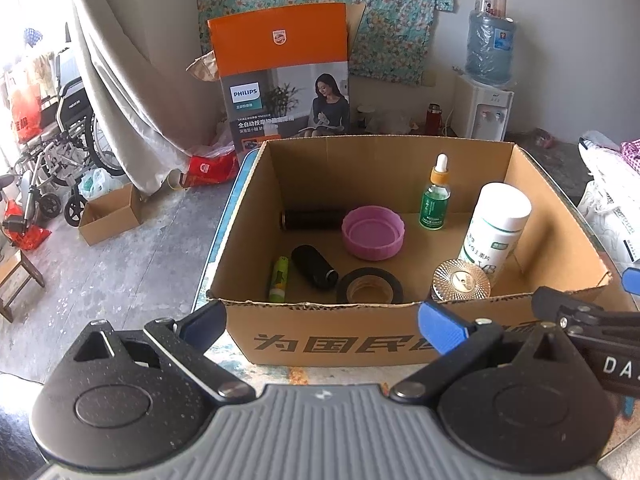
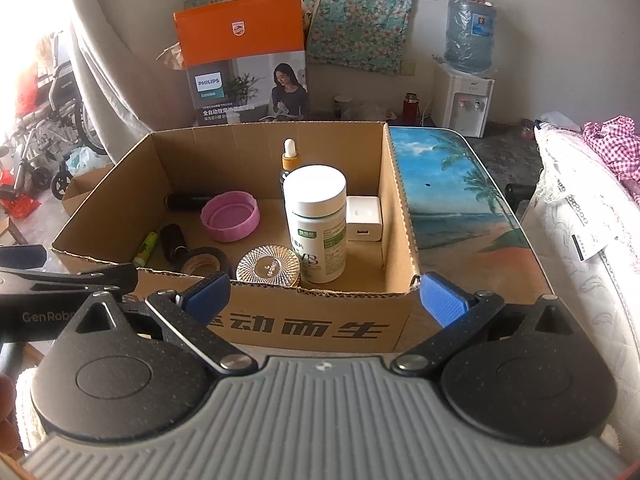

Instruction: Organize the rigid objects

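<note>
An open cardboard box [image 1: 360, 336] [image 2: 312, 320] stands on a table with a beach picture. In it are a white pill bottle [image 1: 498, 228] [image 2: 316, 224], a green dropper bottle [image 1: 435, 196] [image 2: 289, 156], a pink lid [image 1: 373, 232] [image 2: 231, 216], two black cylinders [image 1: 314, 266], a roll of black tape [image 1: 370, 286] [image 2: 204, 262], a ribbed gold lid [image 1: 461, 280] [image 2: 268, 266], a small green tube [image 1: 279, 279] and a white charger [image 2: 363, 220]. My left gripper [image 1: 322, 326] and right gripper [image 2: 326, 296] are both open and empty, just in front of the box's near wall.
The beach-picture table top [image 2: 452, 200] lies right of the box. An orange Philips carton [image 1: 280, 76], a water dispenser [image 1: 488, 80] and a wheelchair [image 1: 60, 140] stand behind. A small cardboard box [image 1: 108, 216] sits on the floor at left. White bedding [image 2: 588, 240] lies at right.
</note>
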{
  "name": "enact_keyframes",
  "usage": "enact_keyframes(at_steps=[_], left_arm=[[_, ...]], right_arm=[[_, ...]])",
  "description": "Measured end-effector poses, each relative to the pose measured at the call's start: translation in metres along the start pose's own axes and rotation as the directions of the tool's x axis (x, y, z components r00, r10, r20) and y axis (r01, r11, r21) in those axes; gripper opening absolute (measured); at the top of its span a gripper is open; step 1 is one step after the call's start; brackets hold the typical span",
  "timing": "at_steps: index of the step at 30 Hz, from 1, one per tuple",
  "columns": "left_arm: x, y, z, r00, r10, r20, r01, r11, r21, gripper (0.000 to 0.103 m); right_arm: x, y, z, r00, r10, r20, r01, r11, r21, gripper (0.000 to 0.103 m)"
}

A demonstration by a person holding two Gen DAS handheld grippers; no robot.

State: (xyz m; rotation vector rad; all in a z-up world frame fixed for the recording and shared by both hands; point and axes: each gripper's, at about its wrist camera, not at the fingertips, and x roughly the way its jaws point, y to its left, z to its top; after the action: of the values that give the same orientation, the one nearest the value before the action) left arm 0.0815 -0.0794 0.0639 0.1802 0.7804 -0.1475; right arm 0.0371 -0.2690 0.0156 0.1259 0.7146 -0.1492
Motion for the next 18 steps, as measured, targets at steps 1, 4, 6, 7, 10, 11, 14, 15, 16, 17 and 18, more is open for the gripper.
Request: enact_keyframes(at_steps=[1, 4, 6, 7, 10, 11, 14, 15, 16, 17, 18], left_arm=[[-0.001, 0.000, 0.000, 1.000, -0.001, 0.001, 0.001, 1.000, 0.000, 0.103], [-0.004, 0.002, 0.000, 1.000, -0.006, 0.005, 0.006, 1.000, -0.001, 0.103], [-0.004, 0.001, 0.000, 1.000, -0.009, 0.005, 0.009, 1.000, -0.003, 0.103], [-0.004, 0.001, 0.000, 1.000, -0.011, 0.005, 0.011, 1.000, -0.003, 0.103], [-0.005, 0.001, 0.000, 1.000, -0.012, 0.005, 0.012, 1.000, -0.004, 0.103], [-0.005, 0.001, 0.000, 1.000, -0.012, 0.005, 0.012, 1.000, -0.004, 0.103], [-0.006, 0.001, 0.000, 1.000, -0.015, 0.002, 0.015, 1.000, -0.005, 0.103], [-0.006, 0.001, 0.000, 1.000, -0.014, 0.003, 0.014, 1.000, -0.006, 0.103], [-0.006, 0.001, 0.000, 1.000, -0.014, 0.004, 0.014, 1.000, -0.005, 0.103], [-0.006, 0.001, 0.000, 1.000, -0.014, 0.004, 0.014, 1.000, -0.005, 0.103], [-0.006, 0.001, 0.000, 1.000, -0.014, 0.003, 0.014, 1.000, -0.005, 0.103]], right_arm=[[-0.002, 0.001, 0.000, 1.000, -0.002, 0.001, 0.002, 1.000, 0.000, 0.102], [-0.006, 0.001, -0.001, 1.000, -0.006, 0.002, 0.006, 1.000, 0.003, 0.102], [-0.009, 0.001, -0.001, 1.000, -0.010, 0.003, 0.010, 1.000, 0.003, 0.102], [-0.010, 0.001, -0.001, 1.000, -0.012, 0.003, 0.012, 1.000, 0.004, 0.102], [-0.012, 0.001, 0.000, 1.000, -0.016, 0.000, 0.016, 1.000, 0.009, 0.102], [-0.013, 0.001, 0.000, 1.000, -0.018, -0.001, 0.018, 1.000, 0.011, 0.102], [-0.014, 0.002, 0.001, 1.000, -0.022, -0.004, 0.022, 1.000, 0.013, 0.102], [-0.014, 0.002, 0.001, 1.000, -0.024, -0.004, 0.024, 1.000, 0.013, 0.102], [-0.014, 0.001, 0.001, 1.000, -0.025, -0.005, 0.025, 1.000, 0.014, 0.102], [-0.014, 0.001, 0.001, 1.000, -0.026, -0.006, 0.026, 1.000, 0.015, 0.102], [-0.015, 0.001, 0.001, 1.000, -0.027, -0.007, 0.027, 0.999, 0.017, 0.102]])
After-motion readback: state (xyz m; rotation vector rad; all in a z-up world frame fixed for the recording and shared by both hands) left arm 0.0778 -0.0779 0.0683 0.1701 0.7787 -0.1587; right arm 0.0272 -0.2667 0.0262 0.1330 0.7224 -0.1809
